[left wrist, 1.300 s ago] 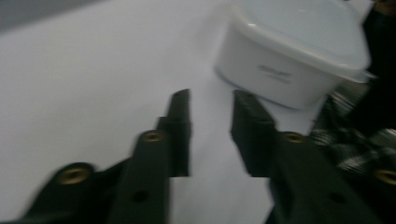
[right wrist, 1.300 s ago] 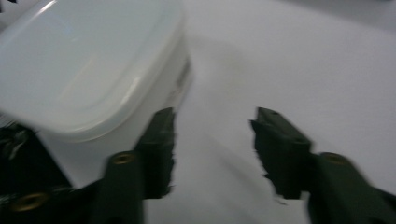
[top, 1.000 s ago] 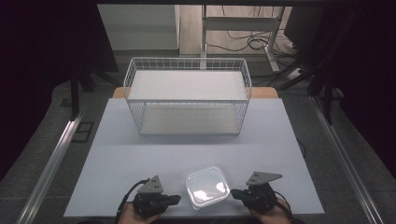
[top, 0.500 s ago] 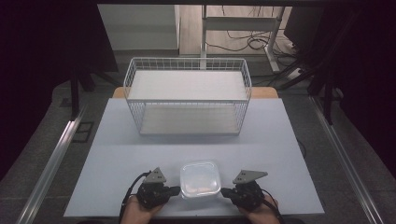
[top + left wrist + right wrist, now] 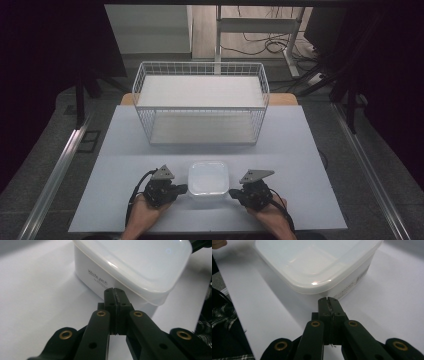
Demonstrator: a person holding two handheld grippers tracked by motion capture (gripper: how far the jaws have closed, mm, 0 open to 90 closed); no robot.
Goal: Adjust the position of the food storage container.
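A dim workroom around a pale table

The white table filled the lower middle of the frame, its wooden edge showing at the far corners. Grey carpeted floor lay on both sides, crossed by metal rails running diagonally at lower left and lower right. The upper left and upper right of the frame were in deep shadow, with dark stand legs reaching down from them. At upper centre, a lit strip showed a pale wall panel, a wood-toned floor, a white desk frame, and black cables looping beneath it.
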